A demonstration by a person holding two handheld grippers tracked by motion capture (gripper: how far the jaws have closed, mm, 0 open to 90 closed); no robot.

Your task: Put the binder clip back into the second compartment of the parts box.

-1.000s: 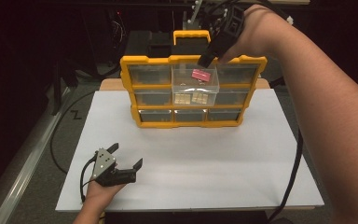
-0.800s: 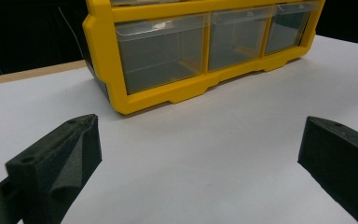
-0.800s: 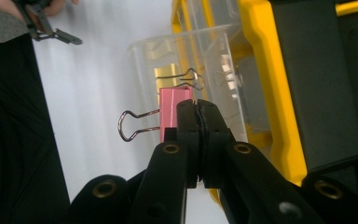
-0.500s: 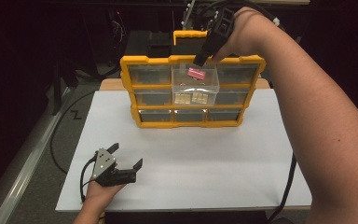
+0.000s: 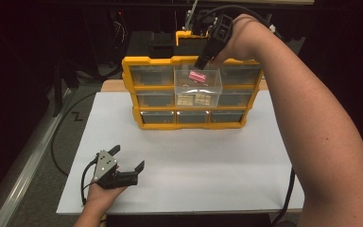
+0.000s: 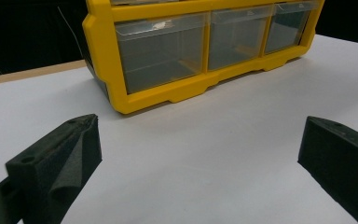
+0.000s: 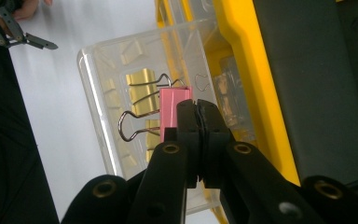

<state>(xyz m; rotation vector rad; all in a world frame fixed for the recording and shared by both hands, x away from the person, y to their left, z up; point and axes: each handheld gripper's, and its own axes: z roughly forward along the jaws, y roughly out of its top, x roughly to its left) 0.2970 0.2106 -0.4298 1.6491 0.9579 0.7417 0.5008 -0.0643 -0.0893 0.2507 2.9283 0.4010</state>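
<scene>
Right gripper (image 7: 196, 116) jaws pinched tight on pink binder clip (image 7: 173, 111), held over pulled-out clear drawer (image 5: 198, 81) in top middle of yellow organizer (image 5: 194, 126). Clip looks gripped by one edge only, though jaws hide contact. Risk: clip pivots or slips, wire handles (image 7: 137, 122) catch drawer wall, clip lands outside on white table (image 5: 208, 170). Left gripper (image 5: 127, 162) idle near front edge, jaws wide, holding nothing.
</scene>
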